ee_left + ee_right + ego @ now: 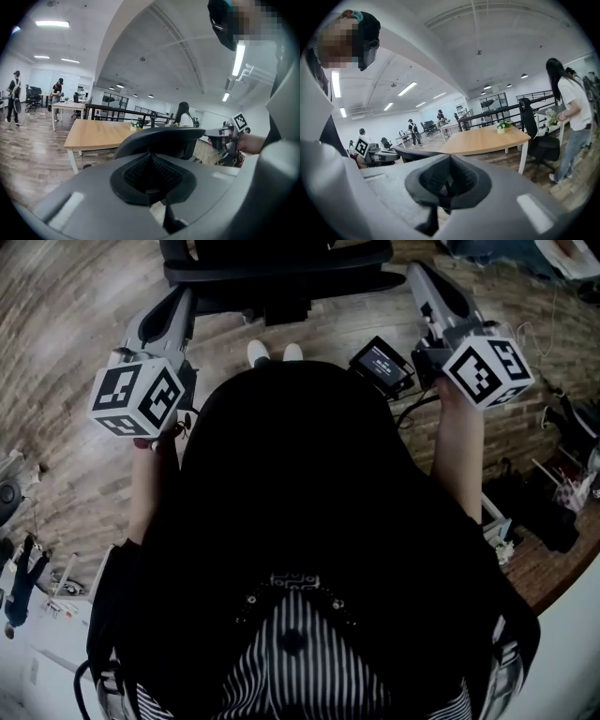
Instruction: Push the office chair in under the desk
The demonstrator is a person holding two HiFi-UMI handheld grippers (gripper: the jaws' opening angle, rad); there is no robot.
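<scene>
both clenched empty, left gripper [182, 298] and right gripper [419, 276] hover by the office chair [281, 273].

Wood-plank floor [56, 381], black office chair [281, 273] standing at twelve o'clock, white shoes [275, 352] just beneath it, dark cable [412, 413] at two o'clock.

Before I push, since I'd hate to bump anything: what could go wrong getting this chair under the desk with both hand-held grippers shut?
The shut left hand-held gripper and right hand-held gripper offer only narrow tips. On the curved back of the chair they could slip, or an uneven push could swing it. A hard shove might knock the desk and tip the small plant on it.
</scene>
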